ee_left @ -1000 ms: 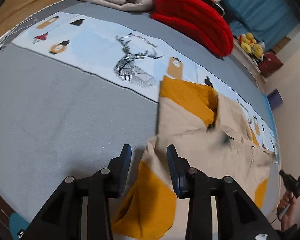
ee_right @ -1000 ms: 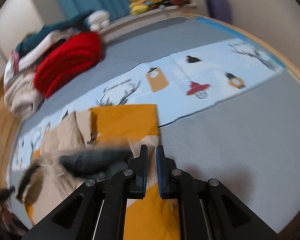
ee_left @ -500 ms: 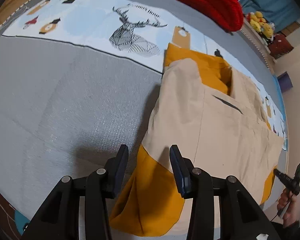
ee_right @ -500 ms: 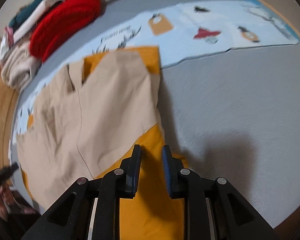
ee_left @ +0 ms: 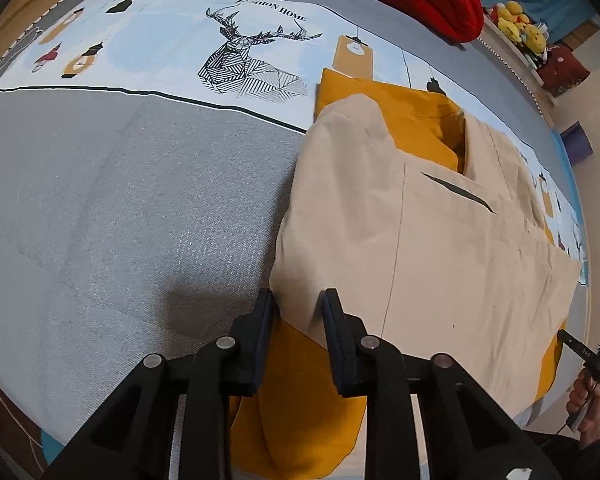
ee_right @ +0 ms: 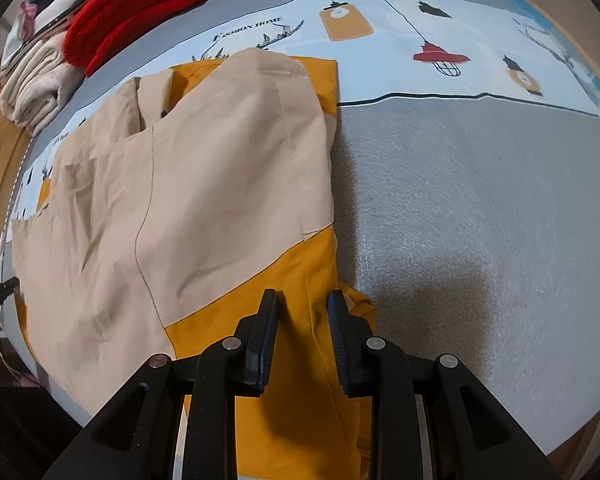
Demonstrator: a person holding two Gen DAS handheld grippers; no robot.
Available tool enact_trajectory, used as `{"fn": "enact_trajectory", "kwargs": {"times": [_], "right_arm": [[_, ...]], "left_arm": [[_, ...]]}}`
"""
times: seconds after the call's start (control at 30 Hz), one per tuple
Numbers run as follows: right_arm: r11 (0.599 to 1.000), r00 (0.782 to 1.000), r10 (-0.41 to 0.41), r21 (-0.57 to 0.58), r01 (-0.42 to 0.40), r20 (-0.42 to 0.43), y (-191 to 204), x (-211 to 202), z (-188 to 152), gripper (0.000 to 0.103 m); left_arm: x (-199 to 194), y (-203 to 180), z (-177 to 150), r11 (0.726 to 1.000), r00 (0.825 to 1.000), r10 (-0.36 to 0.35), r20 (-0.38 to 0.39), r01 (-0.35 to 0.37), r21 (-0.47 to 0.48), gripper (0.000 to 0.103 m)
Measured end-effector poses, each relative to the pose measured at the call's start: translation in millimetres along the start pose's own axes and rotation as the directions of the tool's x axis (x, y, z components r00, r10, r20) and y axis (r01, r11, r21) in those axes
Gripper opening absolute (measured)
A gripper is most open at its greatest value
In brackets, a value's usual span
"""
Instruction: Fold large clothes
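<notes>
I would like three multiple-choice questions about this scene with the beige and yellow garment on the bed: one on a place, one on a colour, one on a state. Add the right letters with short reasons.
1. Where does the garment lie?
A. on the grey bed cover
B. on a chair
C. on the floor

2. What colour is the thick knit at the far end of the bed?
A. green
B. red
C. black

3. How does the right gripper stand?
A. shut on the knit
B. shut on nothing
C. open above yellow cloth

Answers:
1 A, grey cover surrounds it.
2 B, it is plainly red.
3 C, a gap shows between the fingers, over yellow cloth.
</notes>
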State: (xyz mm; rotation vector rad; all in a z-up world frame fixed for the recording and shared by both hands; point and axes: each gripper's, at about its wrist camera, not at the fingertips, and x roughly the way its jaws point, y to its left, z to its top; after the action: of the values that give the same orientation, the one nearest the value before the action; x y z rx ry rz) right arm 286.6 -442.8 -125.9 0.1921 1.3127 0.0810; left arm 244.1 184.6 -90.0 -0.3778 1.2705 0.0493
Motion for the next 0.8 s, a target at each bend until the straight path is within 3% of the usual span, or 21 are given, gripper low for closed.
{"fn": "enact_trajectory", "kwargs": {"times": [0.17, 0.27, 0.33, 0.4, 0.43, 0.5, 0.6, 0.8], "right_arm": [[1.000, 1.000, -0.006, 0.013, 0.006, -0.002, -2.5, 0.0, -0.2, 0.028], [0.999, 0.999, -0.035, 0.019, 0.035, -0.014, -2.9, 3.1, 0.3, 0.043], [0.999, 0.999, -0.034, 0.008, 0.034, -0.022, -1.2, 5.3, 0.5, 0.044], [0.999, 0.999, -0.045, -0.025, 0.045, -0.018, 4.8, 5.1, -0.4, 0.043], [0.997, 0.998, -0.059, -0.045, 0.058, -0.008, 8.1, 3.8, -0.8, 0.041], [0.994, 0.997, -0.078, -0.075, 0.079, 0.011, 13.7, 0.4, -1.3, 0.020], [0.988, 0.994, -0.093, -0.120, 0.100, 0.064, 22.8, -12.3, -2.1, 0.008], [0.991, 0.968, -0.054, -0.107, 0.082, 0.246, 32.0, -60.4, 4.5, 0.004]], "left_arm": [[1.8, -1.4, -1.5, 1.000, 1.000, -0.004, -0.013, 0.004, 0.002, 0.022], [4.7, -2.2, -3.5, 1.000, 1.000, 0.001, -0.029, 0.000, 0.014, 0.022], [5.4, -3.1, -4.3, 1.000, 0.999, 0.008, -0.033, -0.007, 0.026, 0.022], [4.0, -3.6, -4.4, 0.999, 1.000, 0.013, -0.024, -0.012, 0.034, 0.014], [3.3, -3.8, -4.4, 0.999, 1.000, 0.010, -0.021, -0.010, 0.036, 0.011], [1.1, -5.1, -4.6, 0.999, 1.000, 0.009, -0.014, -0.008, 0.043, 0.009], [-5.3, -9.4, -3.2, 0.998, 1.000, 0.016, 0.011, -0.017, 0.065, 0.005], [-36.0, -12.5, 6.2, 0.999, 0.990, -0.019, 0.142, 0.012, 0.045, 0.003]]}}
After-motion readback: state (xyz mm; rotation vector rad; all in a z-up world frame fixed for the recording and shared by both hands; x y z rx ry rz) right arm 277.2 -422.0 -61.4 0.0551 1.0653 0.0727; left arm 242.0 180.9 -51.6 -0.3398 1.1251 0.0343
